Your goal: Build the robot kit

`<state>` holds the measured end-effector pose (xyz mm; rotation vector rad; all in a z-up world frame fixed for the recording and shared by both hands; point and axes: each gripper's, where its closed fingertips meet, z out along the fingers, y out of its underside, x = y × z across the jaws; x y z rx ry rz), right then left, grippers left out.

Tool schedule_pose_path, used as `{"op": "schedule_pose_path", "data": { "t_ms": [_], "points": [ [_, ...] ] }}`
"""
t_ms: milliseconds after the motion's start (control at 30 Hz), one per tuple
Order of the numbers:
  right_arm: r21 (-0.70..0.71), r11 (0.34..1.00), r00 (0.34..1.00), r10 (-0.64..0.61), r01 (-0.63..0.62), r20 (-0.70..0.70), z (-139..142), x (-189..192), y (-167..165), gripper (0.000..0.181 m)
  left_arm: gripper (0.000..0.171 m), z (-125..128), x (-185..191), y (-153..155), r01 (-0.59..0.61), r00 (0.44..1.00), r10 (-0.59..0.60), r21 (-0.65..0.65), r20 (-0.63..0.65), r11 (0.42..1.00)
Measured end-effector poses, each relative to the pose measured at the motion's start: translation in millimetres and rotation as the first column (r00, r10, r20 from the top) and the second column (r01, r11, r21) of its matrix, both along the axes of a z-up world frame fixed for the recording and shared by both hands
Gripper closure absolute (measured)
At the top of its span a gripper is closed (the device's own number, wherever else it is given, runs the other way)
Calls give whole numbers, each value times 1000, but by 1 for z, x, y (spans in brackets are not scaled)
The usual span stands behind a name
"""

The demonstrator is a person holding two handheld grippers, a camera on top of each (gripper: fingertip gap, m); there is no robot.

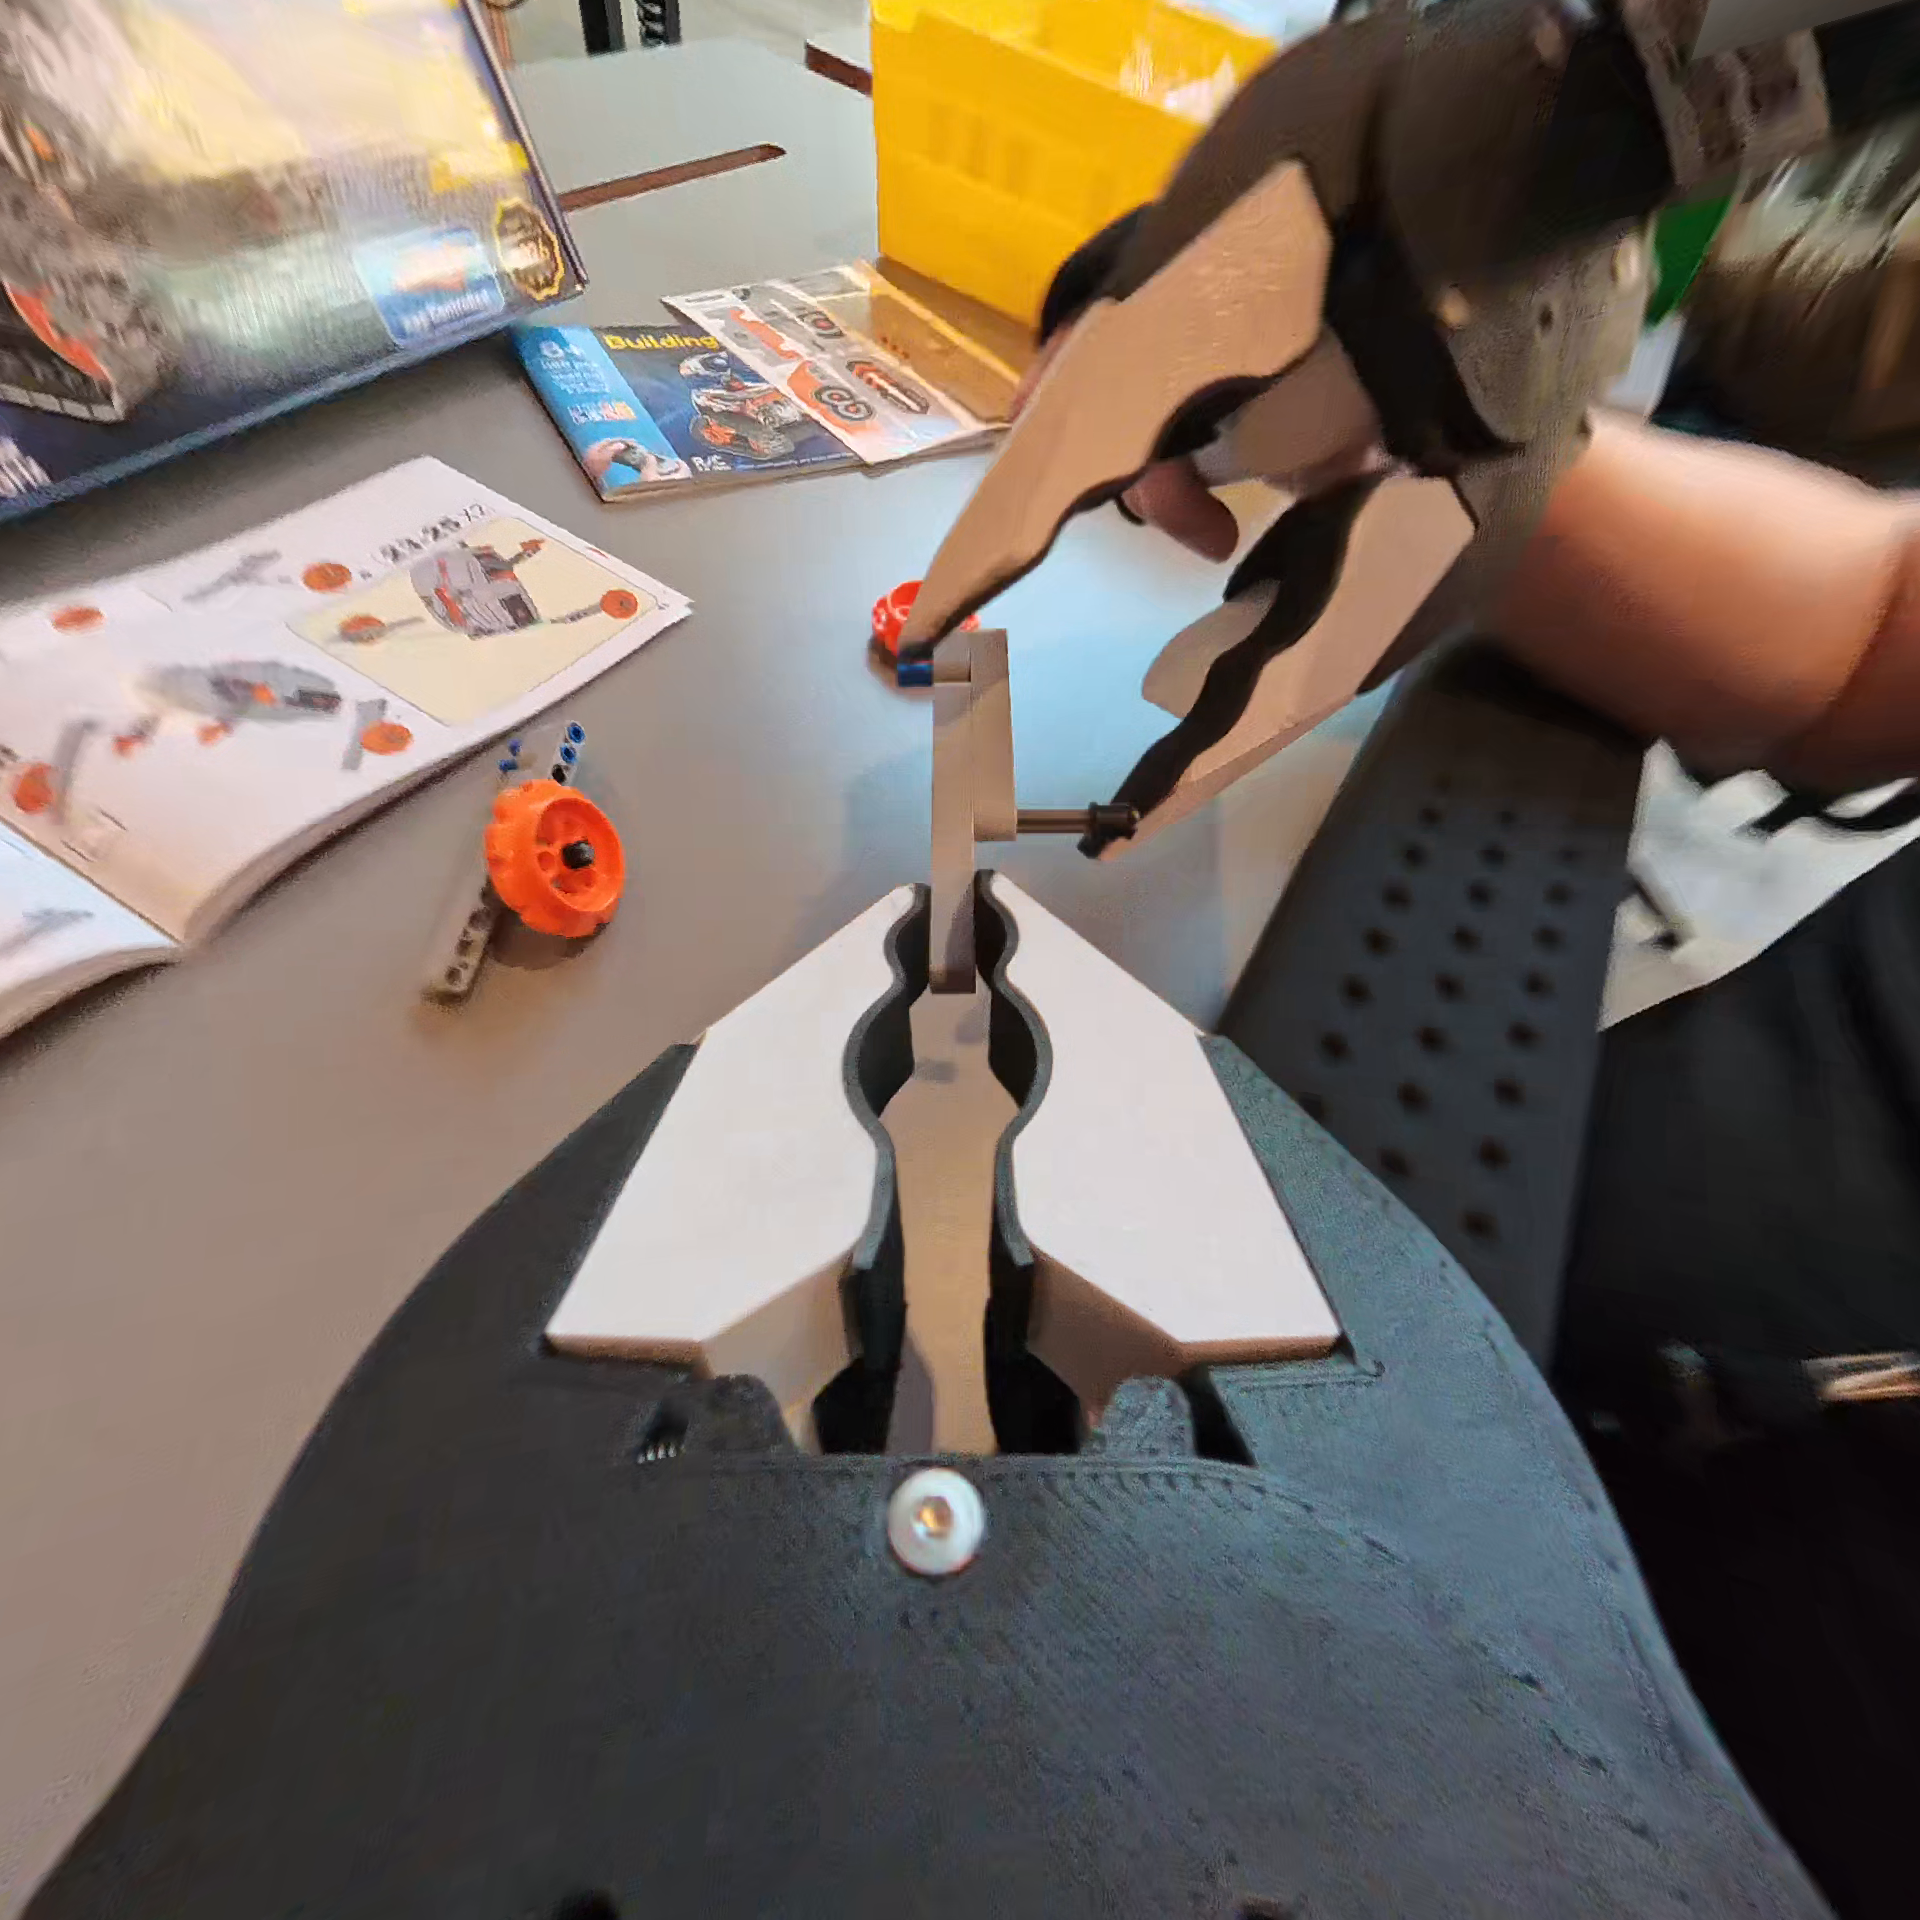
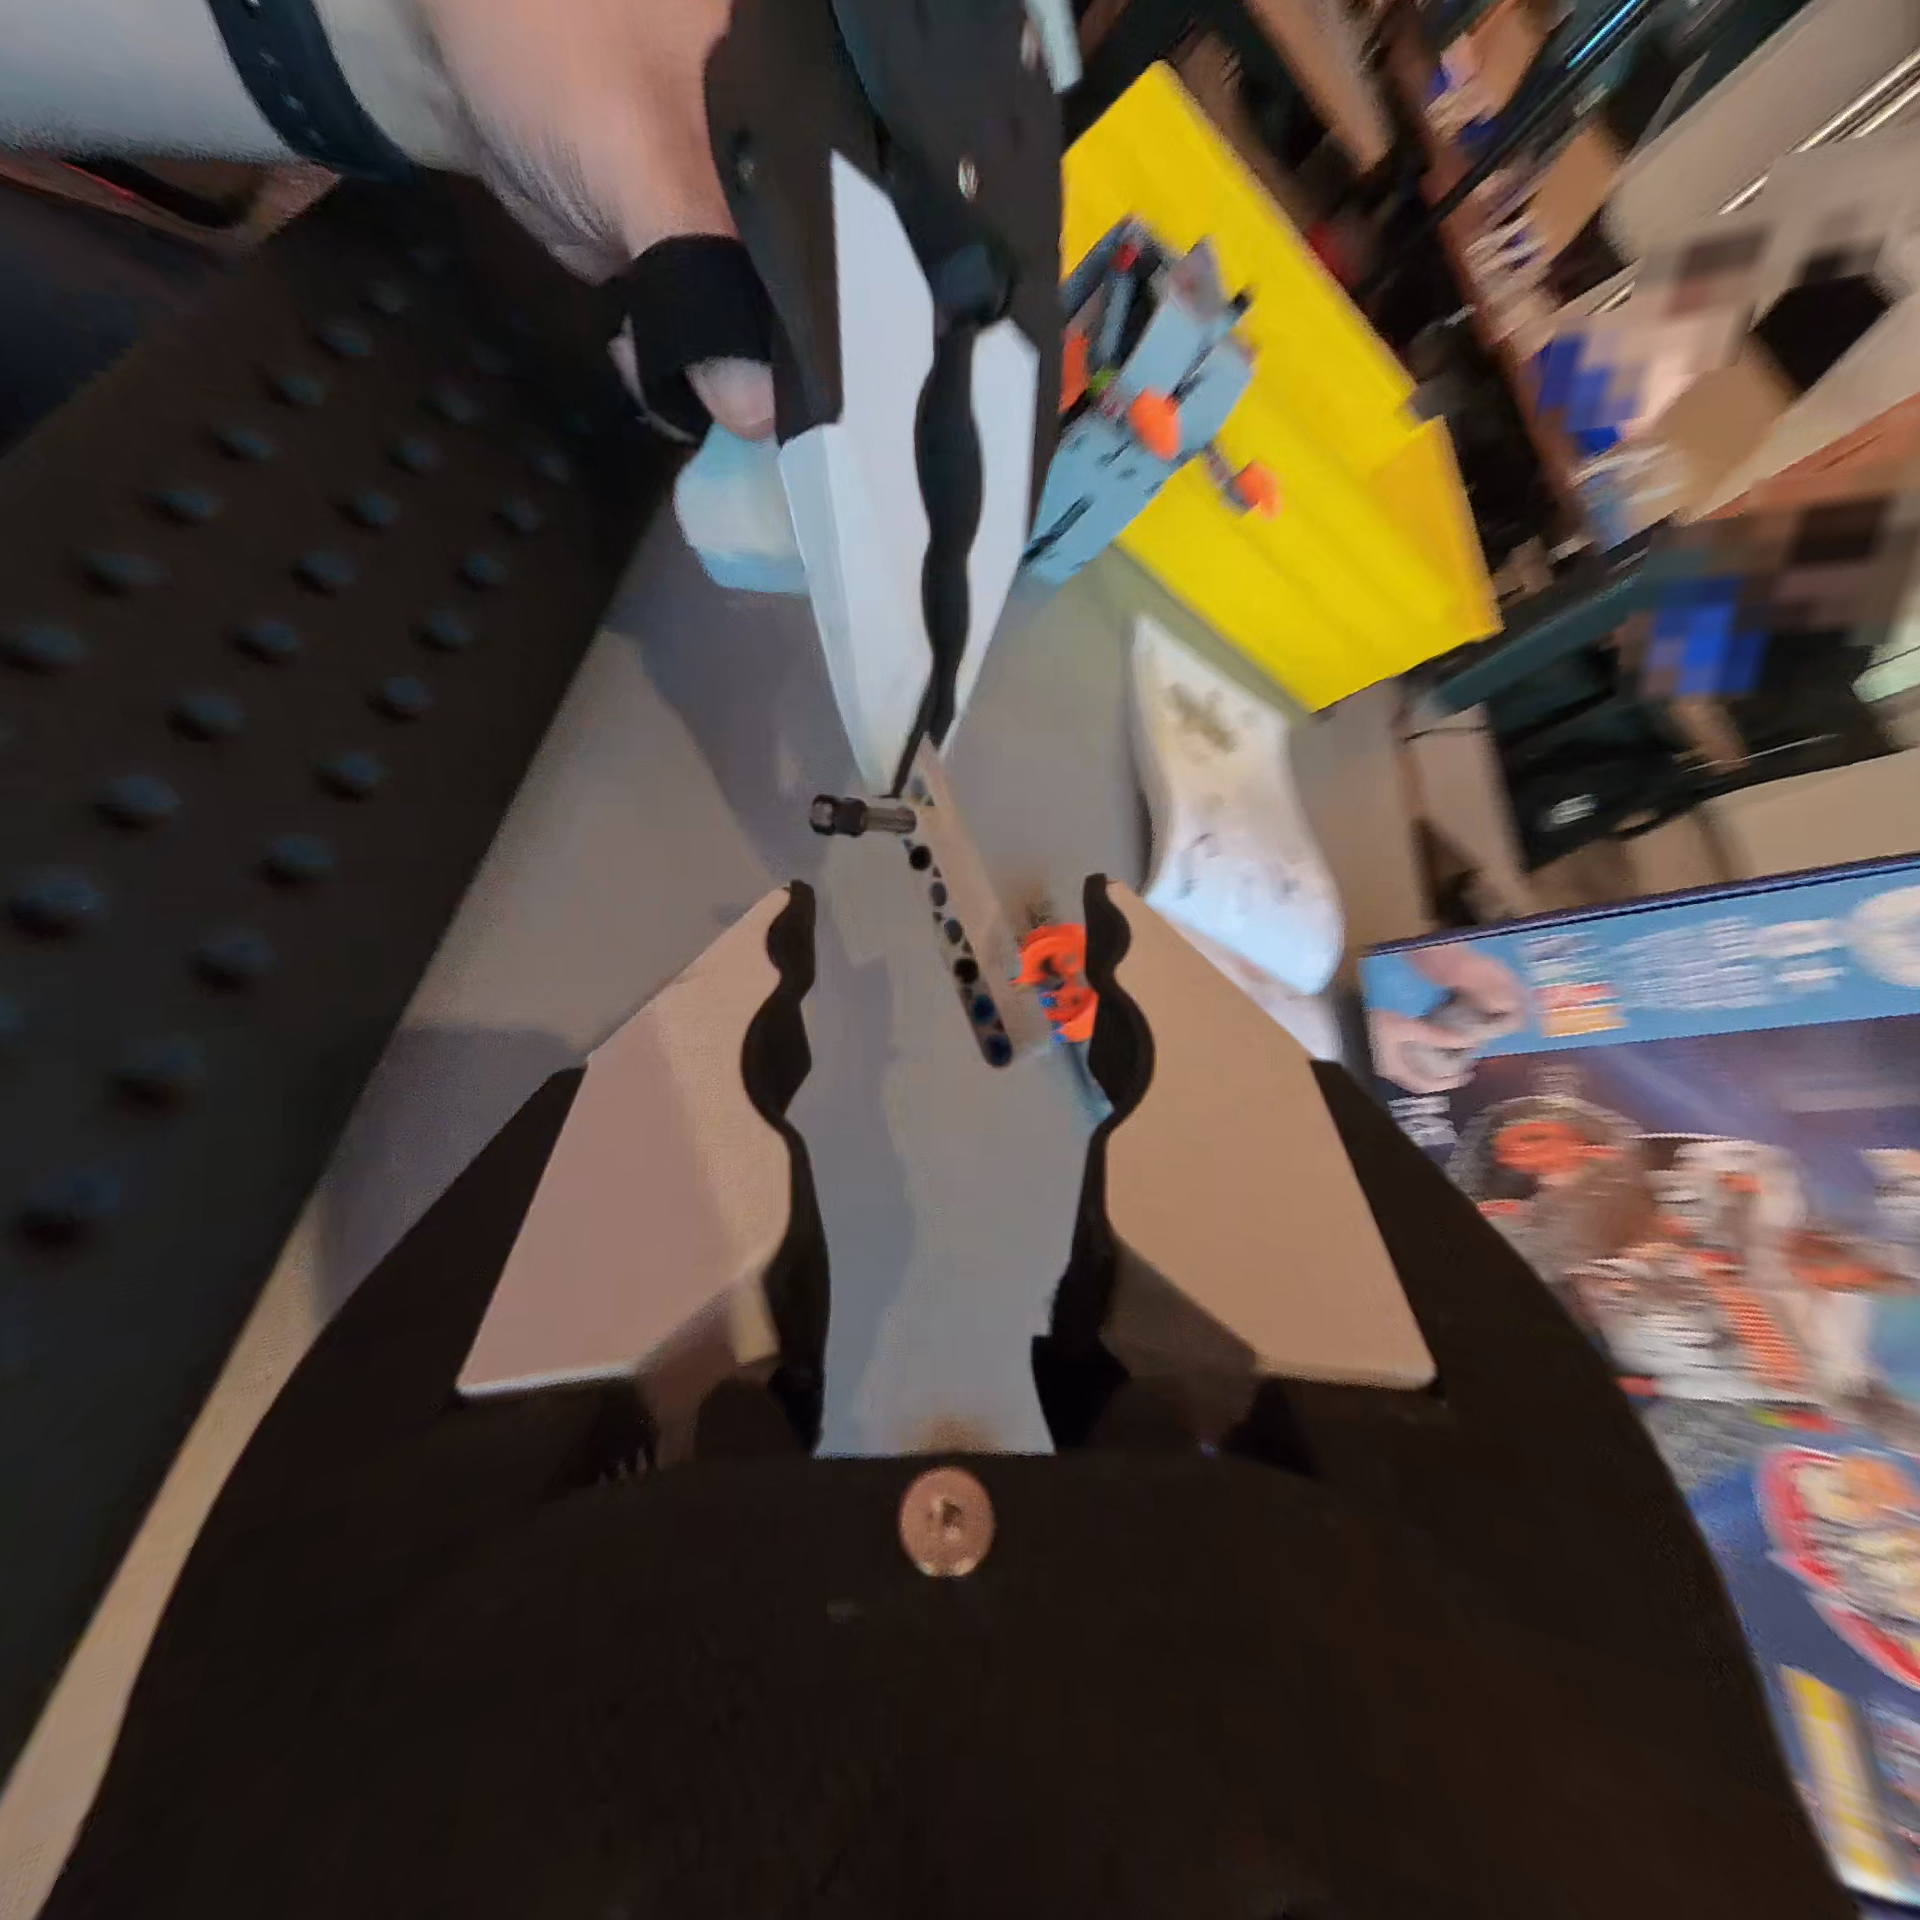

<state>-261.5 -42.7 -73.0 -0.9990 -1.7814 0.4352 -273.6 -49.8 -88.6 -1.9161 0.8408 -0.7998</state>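
My left gripper (image 1: 954, 894) is shut on the lower end of a grey holed beam (image 1: 971, 748) and holds it upright above the grey table (image 1: 260, 1247). A blue pin (image 1: 914, 670) sticks out near the beam's top and a black axle (image 1: 1081, 821) juts from its side. My right gripper (image 1: 1010, 743) is open and straddles the beam. One fingertip (image 1: 920, 634) touches the blue pin, the other (image 1: 1117, 831) is at the axle's end. In the right wrist view the beam (image 2: 961, 935) lies between my open right gripper (image 2: 951, 899), with the left gripper (image 2: 904, 764) gripping it from above.
An orange wheel on a grey beam (image 1: 551, 857) and a second orange wheel (image 1: 894, 613) lie on the table. An open instruction booklet (image 1: 312, 665), a blue booklet (image 1: 707, 405), a toy box (image 1: 260, 208) and a yellow bin (image 1: 1039, 156) lie beyond. A black perforated chair (image 1: 1434, 987) is at the right. The grippers are tip to tip, or close to it.
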Motion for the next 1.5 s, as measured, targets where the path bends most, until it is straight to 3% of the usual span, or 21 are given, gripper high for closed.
{"op": "schedule_pose_path", "data": {
  "t_ms": [100,167,267,300,367,600,633,700,733,833,933,1200,1267,1333,1367,1500],
  "points": [
    [128,992,997,25,-15,-79,21,0,-9,136,165,11,1,-7,18,979,23,-196,204,980],
    [132,991,998,33,-27,-45,16,0,-12,141,166,19,2,-13,83,942,21,-292,336,953],
    [139,990,1000,21,-19,-18,7,-2,-9,156,166,14,-1,-17,105,933,30,-348,360,932],
    [135,991,1000,18,-15,-19,6,-2,-8,170,166,11,-1,-18,106,934,33,-365,356,925],
    [81,997,1000,20,-18,-18,5,-2,-8,172,166,10,0,-20,121,927,35,-385,374,915],
    [-261,963,988,30,-69,-153,30,-3,-15,175,164,48,-7,-27,192,858,-49,-232,511,954],
    [-293,953,983,17,-71,-180,35,-3,-14,175,157,53,-8,-27,186,852,-56,-201,521,962],
    [-394,915,974,-12,-80,-224,43,-4,-12,175,120,59,-11,-22,115,864,-45,-108,502,988],
    [-453,887,968,-29,-90,-249,47,-5,-11,175,116,61,-12,-21,71,877,-41,-44,480,997],
    [-634,753,951,-36,-177,-308,58,-10,-19,175,137,83,-9,-23,-26,856,-62,162,514,986],
    [-722,642,932,-30,-259,-361,67,-14,-28,175,153,94,-9,-21,-97,838,-48,235,543,967],
    [-792,507,912,-26,-341,-409,70,-21,-39,175,165,100,-5,-30,-79,814,-100,280,572,957],
    [-778,524,913,-1,-347,-408,67,-21,-41,175,166,97,-5,-31,-63,819,-105,269,565,961],
    [-732,604,927,30,-316,-375,60,-18,-38,169,166,89,-4,-30,-38,826,-93,219,555,975],
    [-715,632,932,35,-300,-360,59,-15,-35,162,166,81,-3,-29,-24,841,-86,196,535,980],
    [-661,712,960,67,-236,-271,50,-4,-30,160,166,54,2,-27,4,918,-68,162,391,987]
  ]
}}
